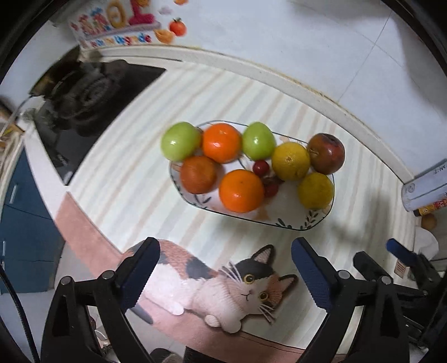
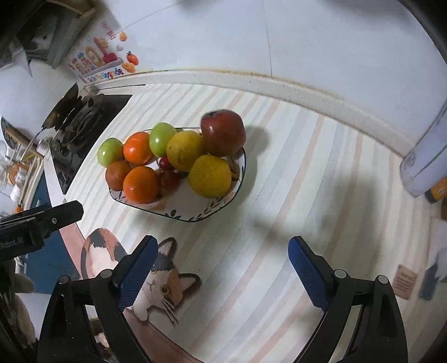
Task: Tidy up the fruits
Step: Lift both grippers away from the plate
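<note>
Left wrist view: left claw [image 1: 223, 268] is spread wide, nothing between its blue pads [image 1: 310, 276], hanging over the cat print [image 1: 223, 282] on the striped mat [image 1: 125, 156]. Right claw [image 1: 391, 257] shows at the lower right edge of this view, only partly in frame.

Right wrist view: right claw [image 2: 220, 268] is also spread wide and empty, over bare mat just right of the cat's head. Left claw's black body pokes in at the left edge.

Fruit is all on the plate [image 1: 287, 220], a white dish with a dark rim and leaf pattern, sitting on the mat on the desk, apart from both claws:
- two green fruits [image 1: 181, 141] at the far side, one orange [image 1: 221, 143] between them
- second orange [image 1: 241, 190] at the near side, brownish-orange fruit [image 1: 198, 175] touching it on the left
- two yellow citrus [image 1: 290, 161] on the right half, one behind the other
- dark red apple-like fruit [image 1: 326, 153] at the far right rim (in the right wrist view it sits high, leaning on the yellow one)
- small red cherry-sized fruits [image 1: 261, 167] in the middle, partly hidden, count unclear

Off the mat: black gas hob [image 1: 92, 97] at the left, colourful wall sticker [image 1: 117, 25] above it, white cylindrical container [image 1: 424, 187] at the right edge.
</note>
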Available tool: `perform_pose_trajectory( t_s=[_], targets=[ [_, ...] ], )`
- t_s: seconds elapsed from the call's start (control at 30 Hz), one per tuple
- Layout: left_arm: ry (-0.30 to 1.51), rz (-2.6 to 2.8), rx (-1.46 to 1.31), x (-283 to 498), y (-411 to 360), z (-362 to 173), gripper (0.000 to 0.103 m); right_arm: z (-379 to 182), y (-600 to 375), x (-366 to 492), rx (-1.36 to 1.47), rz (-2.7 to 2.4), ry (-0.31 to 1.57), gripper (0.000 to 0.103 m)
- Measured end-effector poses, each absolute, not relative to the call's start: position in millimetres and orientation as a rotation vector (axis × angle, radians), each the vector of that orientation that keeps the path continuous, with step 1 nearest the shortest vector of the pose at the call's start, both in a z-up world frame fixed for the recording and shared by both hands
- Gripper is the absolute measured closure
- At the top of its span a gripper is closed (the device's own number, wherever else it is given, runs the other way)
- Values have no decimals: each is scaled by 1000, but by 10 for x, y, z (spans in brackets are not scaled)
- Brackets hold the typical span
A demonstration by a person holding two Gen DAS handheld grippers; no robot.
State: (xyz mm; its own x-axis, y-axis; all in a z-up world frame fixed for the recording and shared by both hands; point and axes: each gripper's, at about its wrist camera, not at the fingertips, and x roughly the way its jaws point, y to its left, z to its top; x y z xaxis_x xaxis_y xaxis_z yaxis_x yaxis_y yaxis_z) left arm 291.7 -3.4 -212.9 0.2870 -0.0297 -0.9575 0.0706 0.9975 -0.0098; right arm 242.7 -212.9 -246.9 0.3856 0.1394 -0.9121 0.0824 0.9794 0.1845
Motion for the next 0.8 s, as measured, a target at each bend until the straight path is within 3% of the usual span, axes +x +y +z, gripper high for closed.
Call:
perform_pose_trajectory(
  t_s=[0.37,0.8],
  targets=[
    [1176,-7,17,2488,-48,-1748,7,-1770,-2058,2113,166,60,1106,6],
    [1020,-72,44,1574,-59,-853,7,-728,-2022,1113,142,59,979,6]
  ],
)
